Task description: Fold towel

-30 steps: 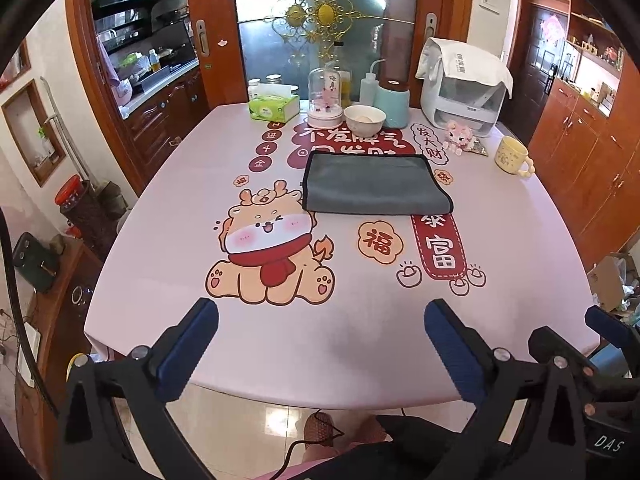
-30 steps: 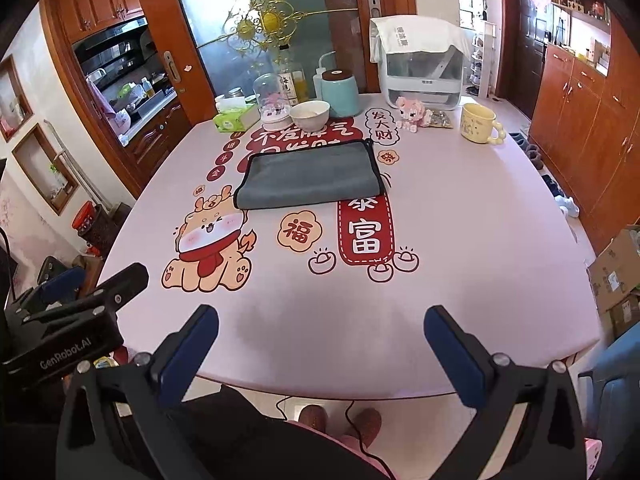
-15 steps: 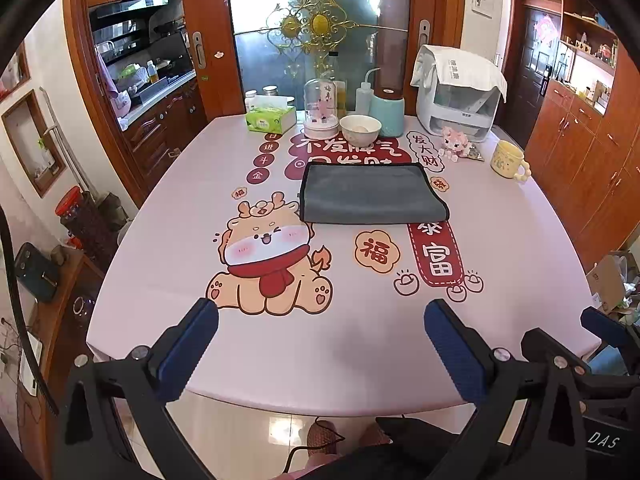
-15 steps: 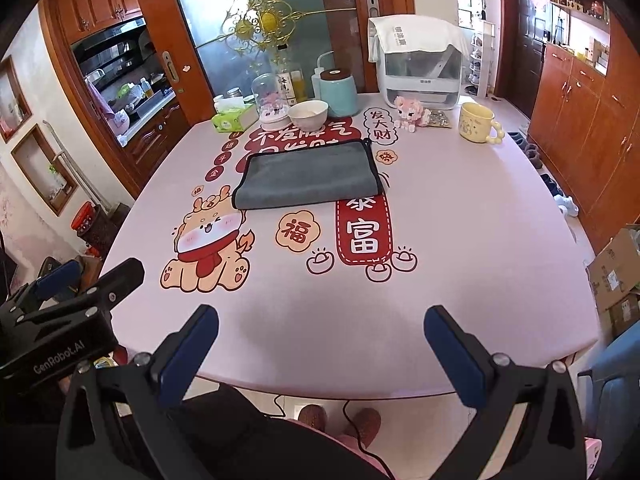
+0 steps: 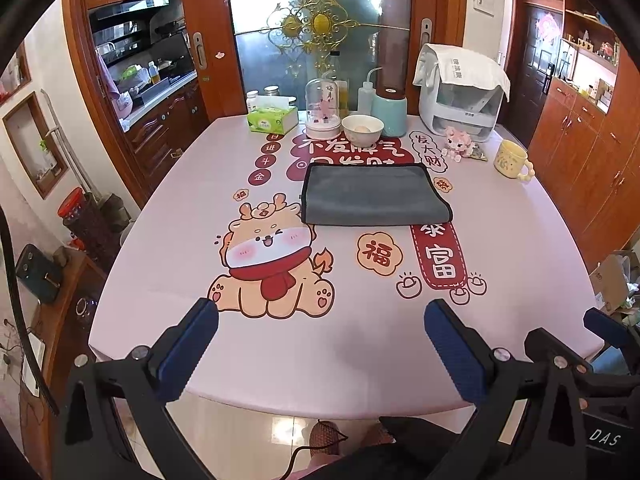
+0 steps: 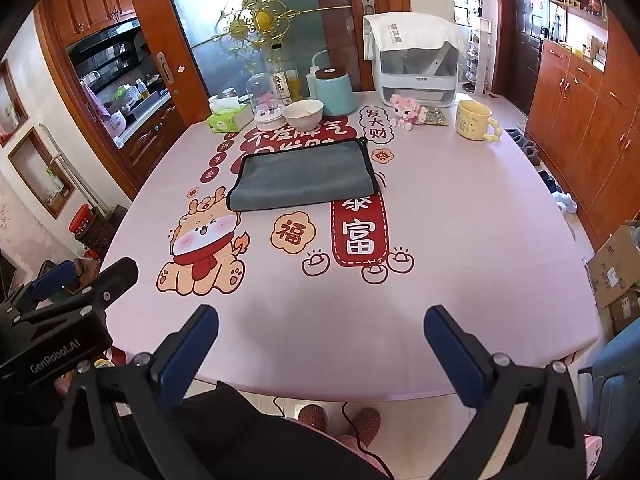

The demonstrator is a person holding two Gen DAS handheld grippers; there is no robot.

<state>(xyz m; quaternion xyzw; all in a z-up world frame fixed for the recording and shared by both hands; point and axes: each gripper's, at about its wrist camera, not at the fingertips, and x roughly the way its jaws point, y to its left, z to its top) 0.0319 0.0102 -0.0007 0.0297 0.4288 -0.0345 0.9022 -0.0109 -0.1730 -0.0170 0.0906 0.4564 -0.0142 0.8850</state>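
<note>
A grey towel [image 5: 372,196] lies flat, folded into a rectangle, on the far half of the pink table [image 5: 168,320]; it also shows in the right wrist view [image 6: 304,178]. My left gripper [image 5: 320,312] is open and empty, held above the table's near edge, well short of the towel. My right gripper [image 6: 320,316] is open and empty too, at the near edge. The left gripper's body shows at the left of the right wrist view [image 6: 60,304].
Behind the towel stand a white bowl [image 5: 362,128], a teal canister [image 5: 390,110], a glass dome [image 5: 324,108], a green tissue box [image 5: 272,118] and a white appliance [image 5: 460,96]. A yellow mug [image 5: 512,160] and pink toy [image 5: 458,144] sit far right.
Both grippers have moved slightly forward over the table's near edge. The towel has not moved and both grippers stay open.
</note>
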